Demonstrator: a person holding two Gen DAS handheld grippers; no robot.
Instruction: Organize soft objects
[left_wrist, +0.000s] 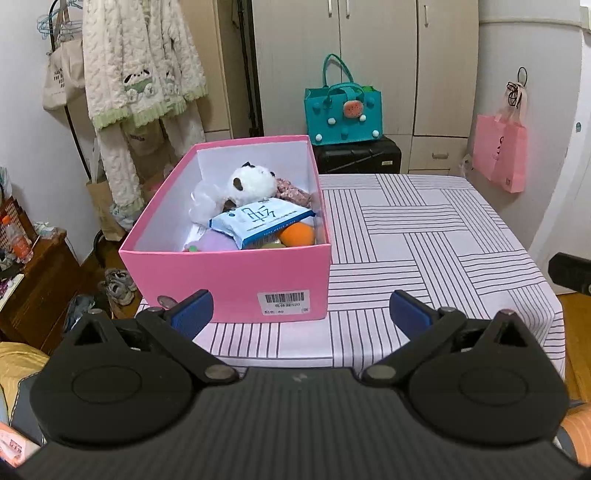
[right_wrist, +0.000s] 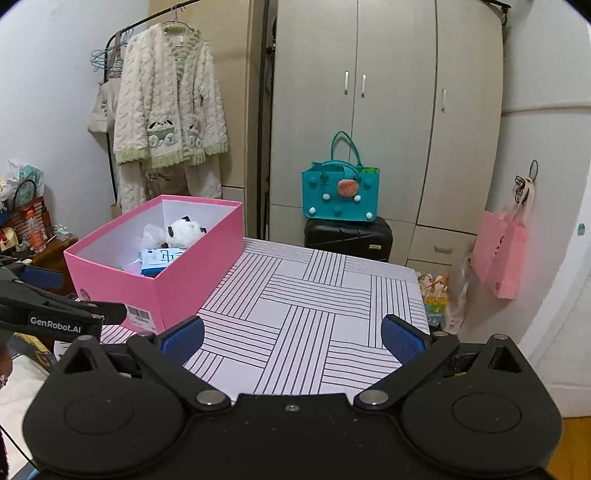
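Observation:
A pink box (left_wrist: 225, 273) stands on the left part of the striped table (left_wrist: 424, 236). It holds a white panda plush (left_wrist: 249, 182), a blue-white wipes pack (left_wrist: 260, 219), an orange soft ball (left_wrist: 297, 234), a purple soft toy (left_wrist: 218, 240), a floral cloth piece (left_wrist: 291, 190) and a clear bag (left_wrist: 203, 201). My left gripper (left_wrist: 301, 314) is open and empty just in front of the box. My right gripper (right_wrist: 293, 338) is open and empty over the table's near edge, right of the box (right_wrist: 177, 280). The left gripper (right_wrist: 55, 306) shows at that view's left.
A teal tote (left_wrist: 343, 107) sits on a black suitcase (left_wrist: 358, 157) behind the table. A fluffy robe (left_wrist: 144, 74) hangs at the back left. A pink bag (left_wrist: 500, 151) hangs on the right wall. A wooden cabinet (left_wrist: 33, 288) and shoes (left_wrist: 120, 286) are left of the table.

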